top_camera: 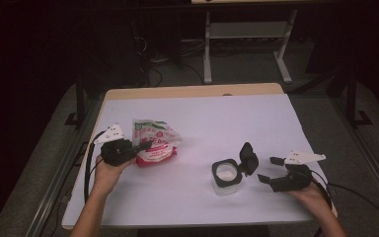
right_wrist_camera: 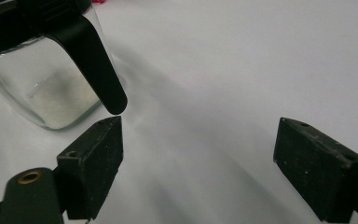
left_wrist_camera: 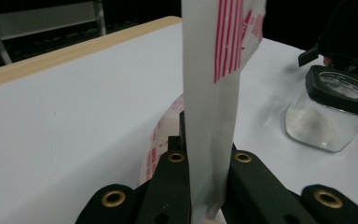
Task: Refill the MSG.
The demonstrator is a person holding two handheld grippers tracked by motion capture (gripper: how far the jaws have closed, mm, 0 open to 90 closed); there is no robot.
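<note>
At lower left of the high view, left gripper (top_camera: 145,145), jaws clenched on the edge of a red-and-white bag (top_camera: 154,140) resting on the white surface (top_camera: 237,118). Right of centre, a clear jar (top_camera: 225,177) with white powder inside, black lid (top_camera: 248,157) flipped up. At lower right, right gripper (top_camera: 269,170), jaws spread wide, just beside the jar, grasping nothing.

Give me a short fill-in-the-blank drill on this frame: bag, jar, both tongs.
1. The left tongs are shut on the red-and-white plastic ____.
2. The hinged black lid of the square clear glass jar stands ____.
3. The right tongs are ____, holding nothing.
4. The jar stands on the ____ table sheet.

Missing words: bag; open; open; white
</note>
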